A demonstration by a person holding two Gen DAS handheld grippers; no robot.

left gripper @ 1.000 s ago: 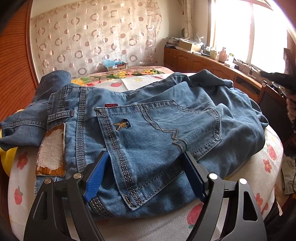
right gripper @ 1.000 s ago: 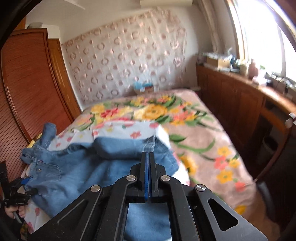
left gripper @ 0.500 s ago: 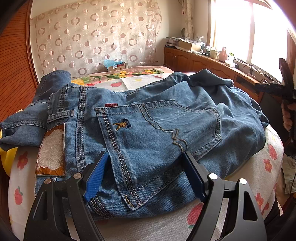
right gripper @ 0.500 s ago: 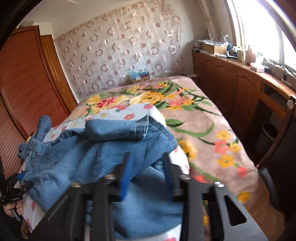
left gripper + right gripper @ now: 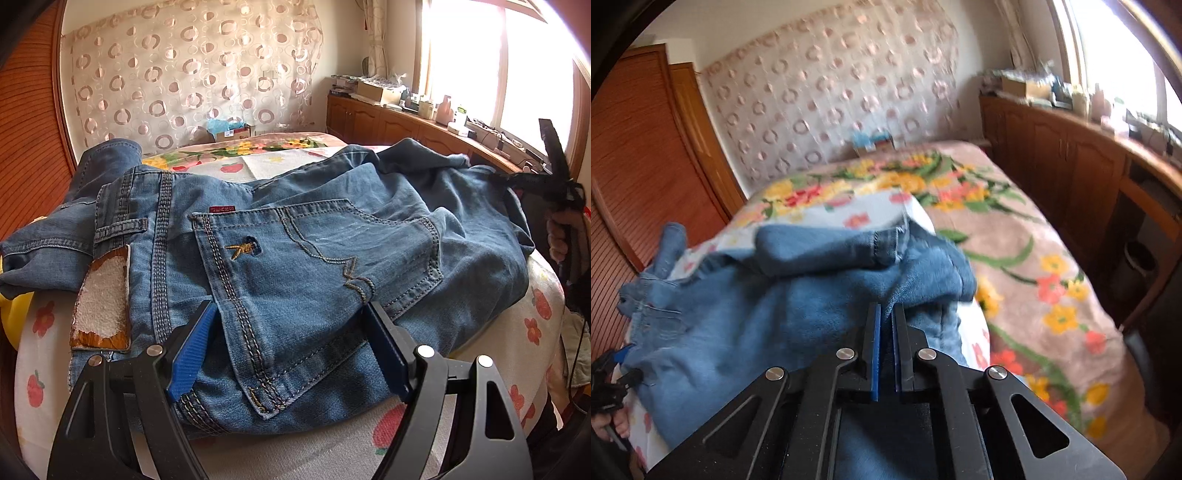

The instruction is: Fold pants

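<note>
Blue jeans (image 5: pixel 314 258) lie crumpled on the bed, back pocket and leather waist patch (image 5: pixel 103 306) facing up. My left gripper (image 5: pixel 288 347) is open wide at the near edge, its blue pads resting on either side of the pocket's lower corner. In the right wrist view the jeans (image 5: pixel 757 314) spread to the left, with a folded leg piled on top. My right gripper (image 5: pixel 885 314) is shut on a fold of that denim at the jeans' right end. It also shows as a dark shape, the right gripper (image 5: pixel 554 177), at the far right of the left wrist view.
The bed has a white flowered sheet (image 5: pixel 480 406) and a pink floral blanket (image 5: pixel 1034 258). Wooden cabinets (image 5: pixel 1071 166) run along the window side. A wooden wardrobe (image 5: pixel 639 166) stands left. A small box (image 5: pixel 229 131) sits at the bed's far end, a dark bin (image 5: pixel 1137 266) by the cabinets.
My right gripper opened, moved forward over the jeans and closed on a fold of denim. The left gripper and the pocket area stayed as they were.
</note>
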